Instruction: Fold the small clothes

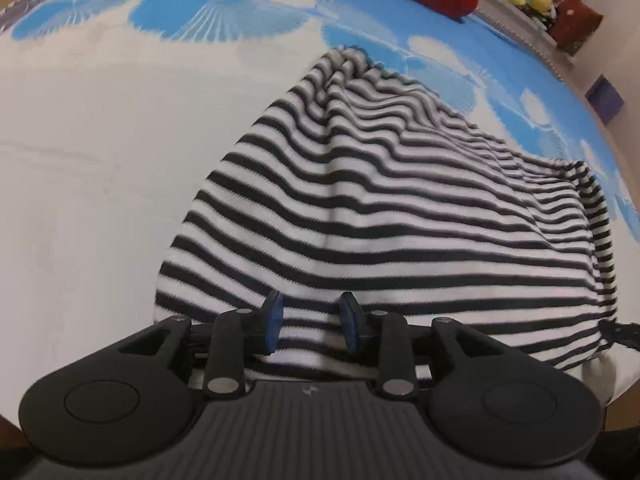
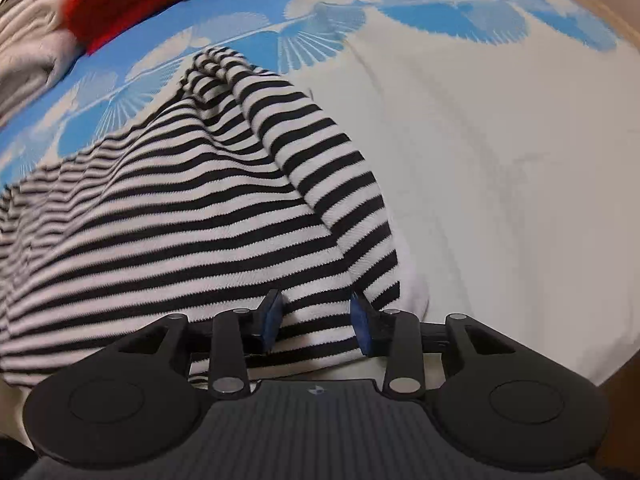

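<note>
Two grippers, left gripper (image 1: 311, 322) and right gripper (image 2: 316, 322), are poised over the near hem of the striped garment (image 1: 380, 208), spread on the bed (image 1: 80, 200). Jaws are parted narrowly, nothing gripped. Wrinkles should be smoothed before another fold is made.

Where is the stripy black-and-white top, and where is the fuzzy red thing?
Black-and-white striped knit top (image 1: 380, 216), left wrist view, on its flat middle.
Fuzzy red knit garment (image 2: 132, 4), right wrist view, on its near bulge, top left.
</note>
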Motion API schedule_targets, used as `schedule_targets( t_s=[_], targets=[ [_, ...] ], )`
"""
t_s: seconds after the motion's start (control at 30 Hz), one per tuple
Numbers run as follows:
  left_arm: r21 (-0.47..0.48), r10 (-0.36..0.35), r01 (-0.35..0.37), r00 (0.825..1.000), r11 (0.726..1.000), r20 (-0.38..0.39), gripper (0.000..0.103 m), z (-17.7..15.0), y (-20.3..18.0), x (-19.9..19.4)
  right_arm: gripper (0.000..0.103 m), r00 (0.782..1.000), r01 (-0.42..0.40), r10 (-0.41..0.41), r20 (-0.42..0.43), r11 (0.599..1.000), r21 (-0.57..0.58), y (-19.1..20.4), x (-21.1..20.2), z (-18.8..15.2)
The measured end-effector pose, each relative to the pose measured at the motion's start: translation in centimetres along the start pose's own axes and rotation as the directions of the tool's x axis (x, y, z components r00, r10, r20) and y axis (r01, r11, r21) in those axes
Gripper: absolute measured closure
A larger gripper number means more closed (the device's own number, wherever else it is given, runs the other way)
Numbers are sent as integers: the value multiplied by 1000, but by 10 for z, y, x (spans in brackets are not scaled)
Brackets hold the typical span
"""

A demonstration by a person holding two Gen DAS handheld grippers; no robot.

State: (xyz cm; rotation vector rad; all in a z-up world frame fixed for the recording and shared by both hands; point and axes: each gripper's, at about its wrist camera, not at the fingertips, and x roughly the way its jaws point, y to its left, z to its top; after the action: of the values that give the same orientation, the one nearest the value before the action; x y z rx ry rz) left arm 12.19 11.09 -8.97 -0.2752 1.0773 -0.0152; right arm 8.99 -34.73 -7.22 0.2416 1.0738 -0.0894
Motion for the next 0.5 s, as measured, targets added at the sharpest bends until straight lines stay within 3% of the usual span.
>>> schedule_targets(
  t_s=[0.13,0.3,0.43,0.5],
  targets=[
    [50,32,-35,998,998,60,68,-3,-8,-28,64,998,31,-29,50,999,-31,12,-26,0],
    [-27,-15,17,995,999,97,68,-5,-5,-73,62,982,-65,67,175,998,-18,24,-87,3],
    [69,75,-88,980,994,183,68,-18,-15,-97,58,959,-125,131,252,991,-38,33,-119,-9],
    [66,57,-71,980,995,190,68,-26,-12,-94,58,954,-147,151,258,989,-35,38,-122,-18]
  ],
)
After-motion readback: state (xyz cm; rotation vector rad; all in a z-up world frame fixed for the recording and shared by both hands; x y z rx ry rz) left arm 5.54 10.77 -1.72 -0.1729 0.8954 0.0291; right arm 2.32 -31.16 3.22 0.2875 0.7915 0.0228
